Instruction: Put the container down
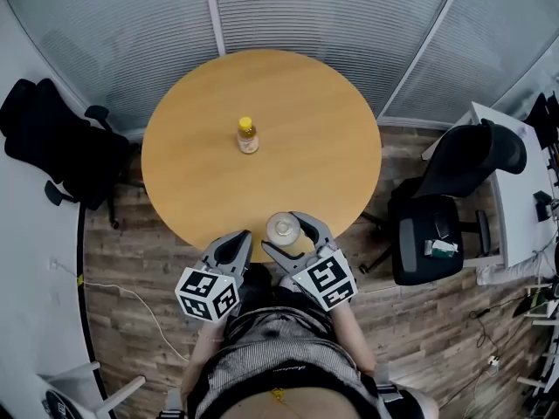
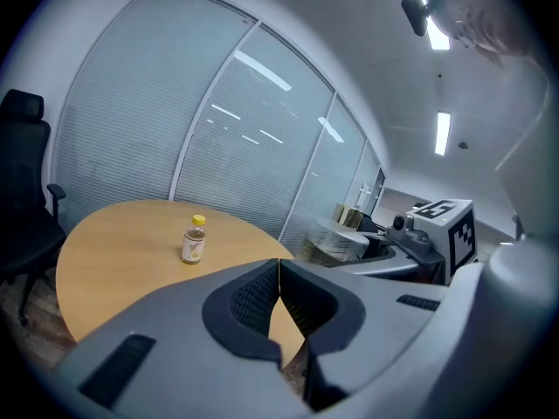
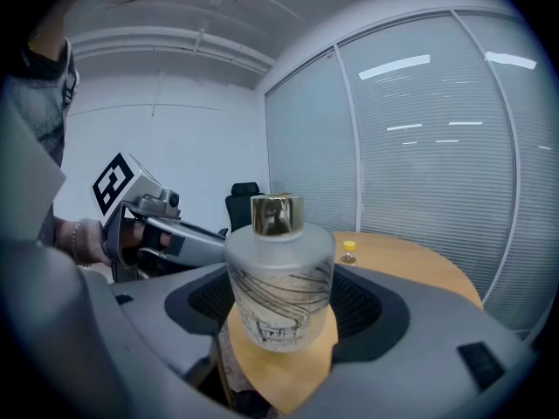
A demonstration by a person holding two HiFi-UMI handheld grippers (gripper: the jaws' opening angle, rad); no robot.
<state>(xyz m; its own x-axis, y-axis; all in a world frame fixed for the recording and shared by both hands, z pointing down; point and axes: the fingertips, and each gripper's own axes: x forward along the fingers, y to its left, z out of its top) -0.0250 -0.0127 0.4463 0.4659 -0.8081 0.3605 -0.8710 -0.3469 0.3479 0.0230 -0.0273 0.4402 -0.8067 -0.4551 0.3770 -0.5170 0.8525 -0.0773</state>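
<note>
An even, cool brightness is given by long white ceiling strip lights (image 2: pixel 442 133), which are mirrored as streaks in the frosted glass partition walls (image 2: pixel 253 138). Only soft shadows are cast on the round light-wood bench (image 1: pixel 262 138). Fisheye bending and darkened corners are seen in both gripper views. The grey left tool (image 2: pixel 279 304) is rendered soft, while the frosted glass container with a gold cap (image 3: pixel 279 278) is shown sharp.

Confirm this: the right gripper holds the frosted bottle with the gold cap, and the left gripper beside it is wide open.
Wrong on one point: the left gripper is shut, fingers together, as the left gripper view shows. The right gripper does hold the frosted bottle.
</note>
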